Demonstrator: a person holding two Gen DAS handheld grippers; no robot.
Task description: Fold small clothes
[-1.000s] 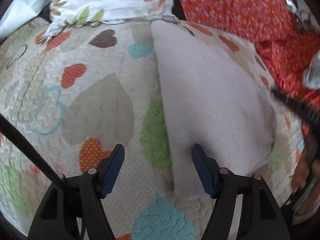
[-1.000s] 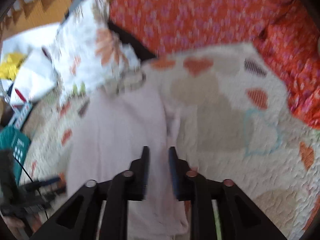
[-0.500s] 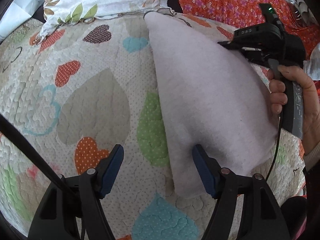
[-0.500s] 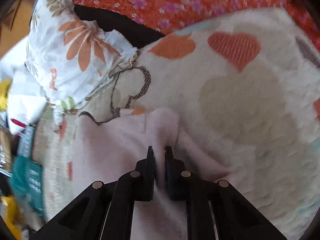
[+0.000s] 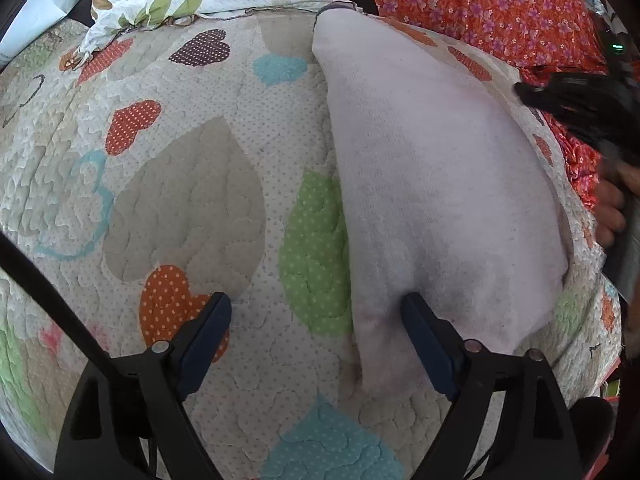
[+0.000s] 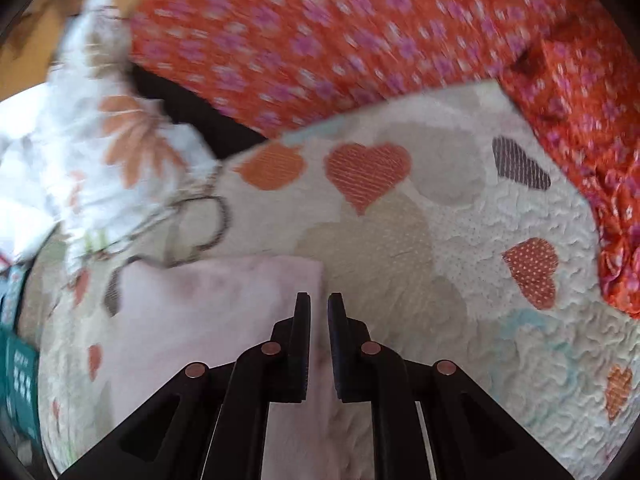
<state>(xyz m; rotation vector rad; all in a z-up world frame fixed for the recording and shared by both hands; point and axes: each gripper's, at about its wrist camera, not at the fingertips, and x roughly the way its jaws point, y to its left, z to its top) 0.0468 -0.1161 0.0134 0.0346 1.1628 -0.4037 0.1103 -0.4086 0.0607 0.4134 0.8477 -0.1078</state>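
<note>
A pale pink cloth (image 5: pixel 432 184) lies folded flat on a heart-patterned quilt (image 5: pixel 180 200). It also shows in the right wrist view (image 6: pixel 208 320). My left gripper (image 5: pixel 316 312) is open and empty, low over the quilt, with its right finger (image 5: pixel 424 332) touching the cloth's near left part. My right gripper (image 6: pixel 319 312) hovers above the cloth's far right corner; its jaws stand a narrow gap apart with no cloth between them. In the left wrist view the right gripper's body and the hand holding it (image 5: pixel 600 132) sit at the cloth's right side.
An orange floral fabric (image 6: pixel 360 40) lies along the far side of the quilt. A white flowered pillow (image 6: pixel 120 152) sits at the far left with a loose dark cord (image 6: pixel 200 232). A teal box (image 6: pixel 18 380) is at the left edge.
My right gripper has let go of the cloth's edge and pulled back; the cloth now lies flat, folded over. My left gripper has stayed still and open.
</note>
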